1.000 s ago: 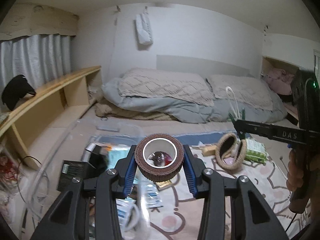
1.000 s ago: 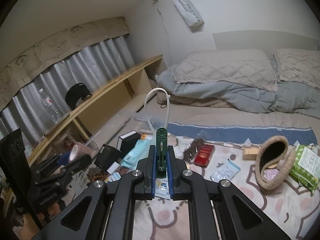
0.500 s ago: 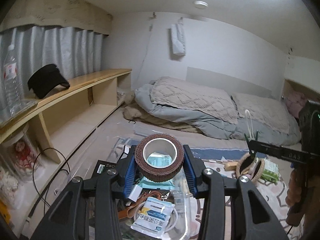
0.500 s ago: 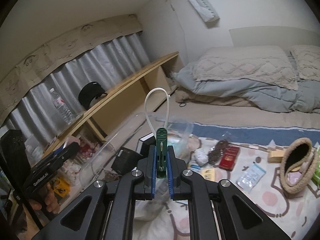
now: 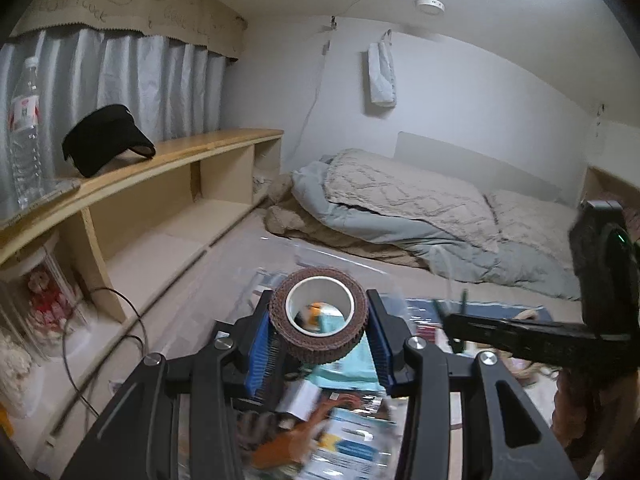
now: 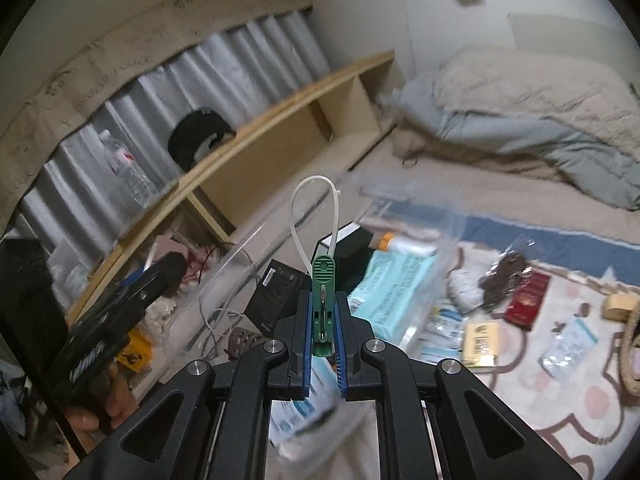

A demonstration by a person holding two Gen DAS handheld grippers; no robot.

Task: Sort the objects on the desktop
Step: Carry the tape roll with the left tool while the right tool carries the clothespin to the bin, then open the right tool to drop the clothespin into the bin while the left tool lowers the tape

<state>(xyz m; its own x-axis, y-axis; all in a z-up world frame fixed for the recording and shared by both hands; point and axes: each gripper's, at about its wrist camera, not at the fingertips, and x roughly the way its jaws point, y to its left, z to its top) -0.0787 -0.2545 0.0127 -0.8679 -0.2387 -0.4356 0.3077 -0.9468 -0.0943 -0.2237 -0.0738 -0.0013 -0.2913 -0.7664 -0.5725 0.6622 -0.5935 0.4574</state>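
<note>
My left gripper [image 5: 318,338] is shut on a brown roll of tape [image 5: 319,322] with a white core, held in the air above a clear plastic bin [image 5: 352,264] of packets. My right gripper [image 6: 323,326] is shut on a green clothes peg [image 6: 323,300] with a white looped cable tie [image 6: 314,212], also over the clear bin [image 6: 240,264]. The right gripper shows in the left wrist view [image 5: 452,320]. The left one shows at the left of the right wrist view [image 6: 132,300].
A wooden shelf [image 5: 160,168] with a black cap [image 5: 106,140] and a water bottle [image 5: 24,132] runs along the left. Bedding [image 5: 420,208] lies behind. Packets, a red box [image 6: 526,300] and a teal box [image 6: 394,280] lie on the patterned mat [image 6: 560,400].
Both grippers have swung left toward the shelf and moved over the clear bin, each still holding its object. The woven pouch has left the left wrist view.
</note>
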